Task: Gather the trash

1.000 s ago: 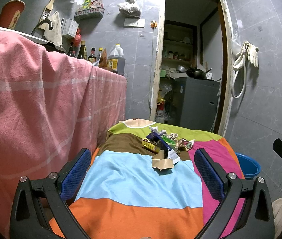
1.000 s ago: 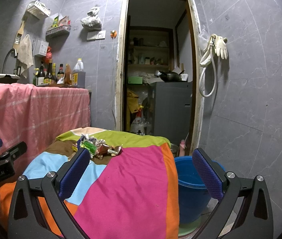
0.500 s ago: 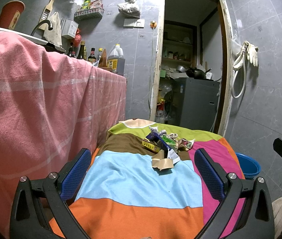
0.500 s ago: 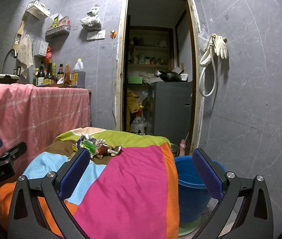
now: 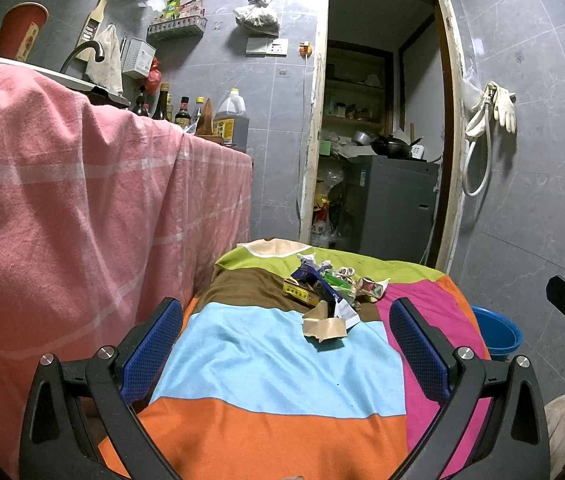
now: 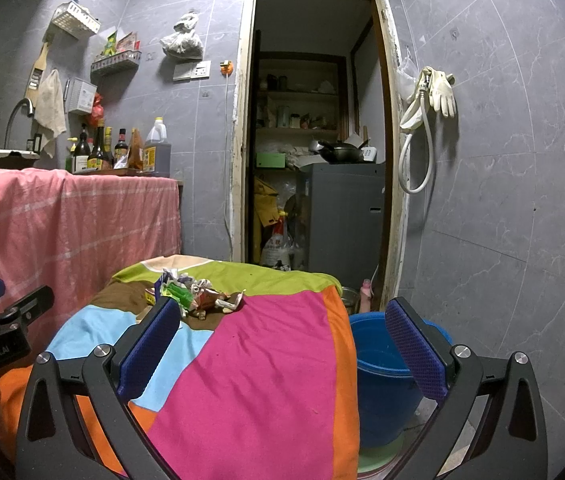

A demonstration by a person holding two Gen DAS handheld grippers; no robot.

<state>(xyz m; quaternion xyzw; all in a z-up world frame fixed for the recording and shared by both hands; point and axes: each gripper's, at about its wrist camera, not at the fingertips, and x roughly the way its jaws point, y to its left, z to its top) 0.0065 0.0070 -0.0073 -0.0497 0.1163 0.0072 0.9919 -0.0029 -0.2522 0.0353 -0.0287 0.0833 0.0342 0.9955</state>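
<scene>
Both claws spread wide, empty: left claw (image 5: 286,344), right claw (image 6: 282,344). Trash pile (image 5: 328,292) centre frame on patchwork surface (image 5: 274,360), untouched. Blue bucket (image 6: 382,376) lower right. Reach phase; next, advance, pinch brown paper scrap (image 5: 324,325).

One trash pile (image 5: 328,294), one blue bucket (image 6: 382,376), one patchwork cloth (image 5: 274,356), one pink cloth (image 5: 82,216), two grippers: left gripper (image 5: 286,344), right gripper (image 6: 282,346).
</scene>
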